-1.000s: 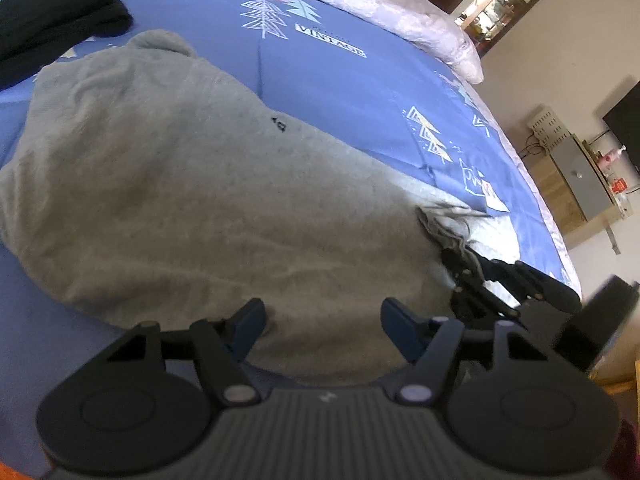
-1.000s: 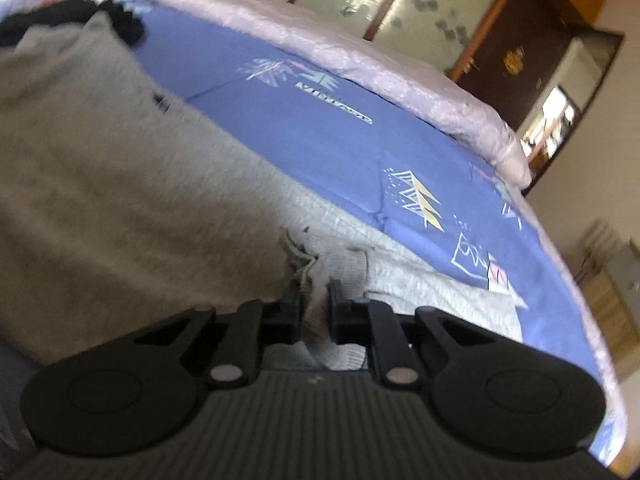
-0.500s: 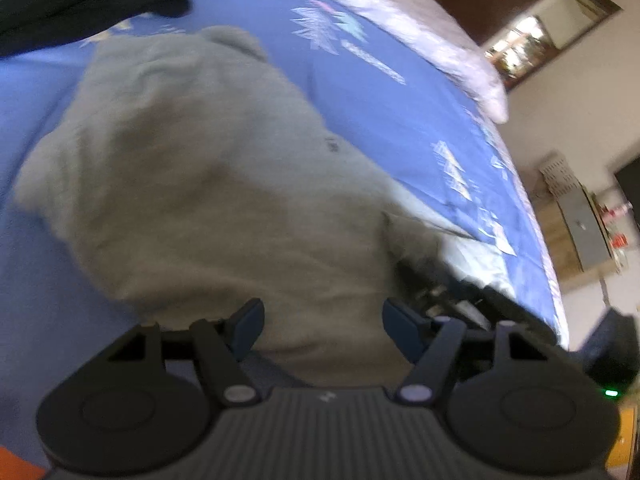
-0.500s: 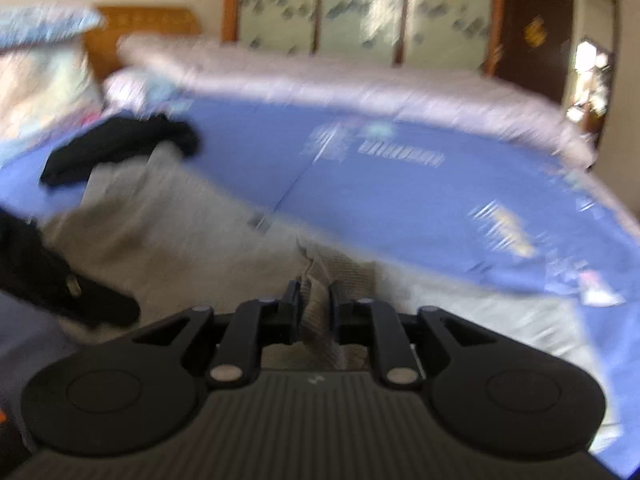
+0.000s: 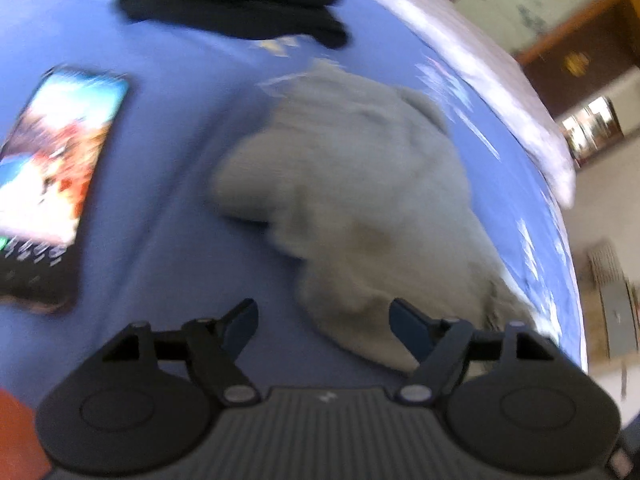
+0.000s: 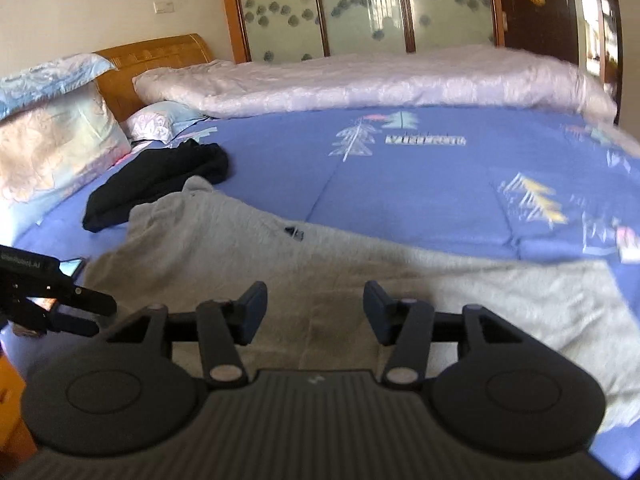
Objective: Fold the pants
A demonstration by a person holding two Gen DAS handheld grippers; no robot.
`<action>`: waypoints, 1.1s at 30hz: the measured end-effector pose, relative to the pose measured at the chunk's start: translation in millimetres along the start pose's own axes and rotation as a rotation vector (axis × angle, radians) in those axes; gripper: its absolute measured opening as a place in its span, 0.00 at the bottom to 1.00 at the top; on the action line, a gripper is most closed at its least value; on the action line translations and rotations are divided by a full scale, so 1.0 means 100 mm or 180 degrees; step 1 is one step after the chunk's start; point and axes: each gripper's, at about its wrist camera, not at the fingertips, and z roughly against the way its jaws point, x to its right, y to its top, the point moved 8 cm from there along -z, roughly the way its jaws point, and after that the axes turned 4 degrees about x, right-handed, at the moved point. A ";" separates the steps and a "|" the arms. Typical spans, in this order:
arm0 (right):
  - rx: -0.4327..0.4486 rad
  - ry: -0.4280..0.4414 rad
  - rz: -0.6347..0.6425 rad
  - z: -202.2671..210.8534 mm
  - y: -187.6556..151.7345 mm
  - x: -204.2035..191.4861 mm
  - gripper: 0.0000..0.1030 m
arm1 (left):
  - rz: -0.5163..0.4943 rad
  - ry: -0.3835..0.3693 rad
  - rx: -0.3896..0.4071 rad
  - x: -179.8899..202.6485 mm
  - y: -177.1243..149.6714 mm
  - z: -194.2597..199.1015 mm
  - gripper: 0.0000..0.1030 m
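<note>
Grey pants (image 6: 320, 264) lie spread and folded over on the blue bedsheet (image 6: 420, 184); they also show in the left wrist view (image 5: 360, 208), blurred. My right gripper (image 6: 315, 312) is open and empty, just above the near part of the pants. My left gripper (image 5: 323, 318) is open and empty, above the sheet at the pants' near left edge. The left gripper also shows in the right wrist view at the far left (image 6: 60, 304).
A black garment (image 6: 156, 180) lies beyond the pants near the pillows (image 6: 52, 136). A phone (image 5: 48, 184) with a lit screen lies on the sheet at the left. A pale quilt (image 6: 380, 84) runs along the far side. A wardrobe stands behind.
My right gripper has opened and let go of the pants' waistband, and pulled back. My left gripper has swung left and back, bringing the phone into view.
</note>
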 end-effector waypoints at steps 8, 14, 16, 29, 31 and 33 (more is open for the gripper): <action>-0.0175 0.0272 0.0256 -0.02 -0.21 -0.39 0.53 | 0.0647 -0.0184 0.0137 -0.12 0.27 -0.06 0.85; -0.0298 0.0359 0.0328 -0.15 -0.24 -0.51 0.34 | 0.0797 -0.0171 0.0160 -0.14 0.44 -0.35 0.29; -0.0569 0.0268 0.0169 -0.31 -0.40 -0.41 0.28 | 0.0878 -0.0133 0.0153 -0.19 0.44 -0.41 0.20; -0.0543 -0.0062 -0.0555 -0.36 -0.39 0.21 0.29 | 0.0128 -0.0397 0.0666 0.60 0.53 0.09 0.17; -0.0457 0.0025 -0.0704 -0.35 -0.44 0.28 0.27 | -0.0172 -0.0414 0.0699 0.91 0.49 0.10 0.17; -0.0456 0.0099 -0.0893 -0.30 -0.41 0.34 0.27 | -0.0460 -0.0441 0.0694 1.24 0.44 0.07 0.17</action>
